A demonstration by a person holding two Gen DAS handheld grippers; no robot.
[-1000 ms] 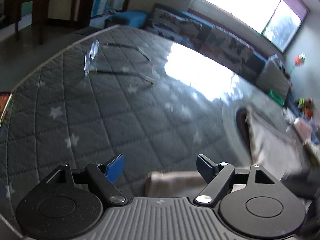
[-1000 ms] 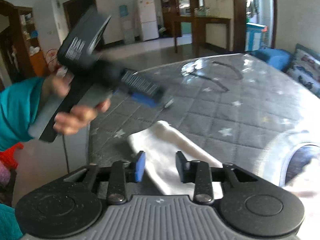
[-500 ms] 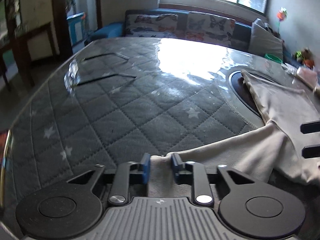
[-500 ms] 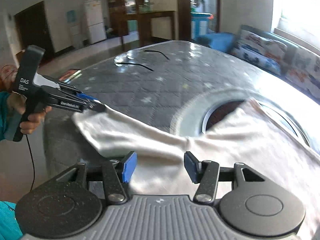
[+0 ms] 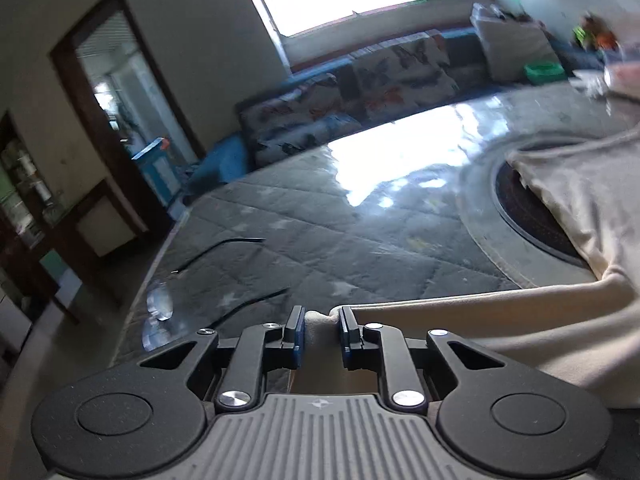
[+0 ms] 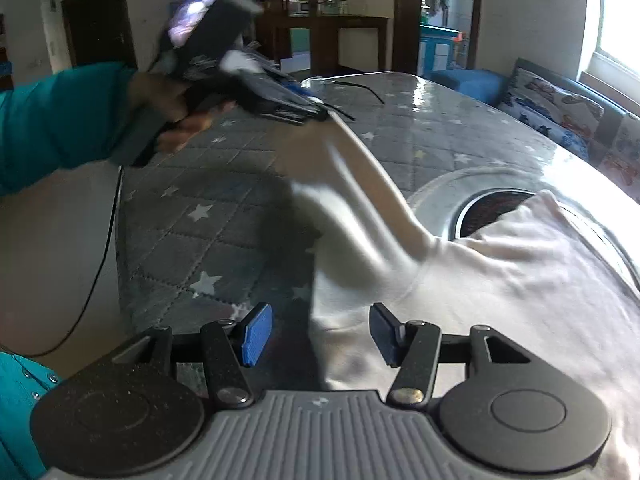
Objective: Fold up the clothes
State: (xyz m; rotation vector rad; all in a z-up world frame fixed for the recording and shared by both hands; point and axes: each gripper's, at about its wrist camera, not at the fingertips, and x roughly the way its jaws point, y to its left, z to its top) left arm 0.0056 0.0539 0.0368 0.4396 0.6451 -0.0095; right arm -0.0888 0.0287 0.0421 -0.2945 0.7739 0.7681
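Observation:
A cream long-sleeved garment [image 6: 500, 280] lies on the grey quilted table cover [image 6: 208, 248]. My left gripper [image 5: 319, 322] is shut on the cuff of its sleeve [image 5: 460, 320] and holds it lifted above the cover; it also shows in the right wrist view [image 6: 316, 110], with the sleeve [image 6: 360, 184] stretched up to it. My right gripper [image 6: 320, 332] is open and empty, hovering over the garment's near edge below the armpit.
A round dark opening [image 5: 528, 216] in the table lies partly under the garment. Two thin dark strips [image 5: 224, 248] lie on the cover at the far left. A sofa with patterned cushions [image 5: 360, 92] stands behind the table. A cable [image 6: 100, 264] hangs at the table's left edge.
My left gripper closed on the sleeve cuff and has lifted it up and away from the table edge. My right gripper stayed open and moved over the garment body.

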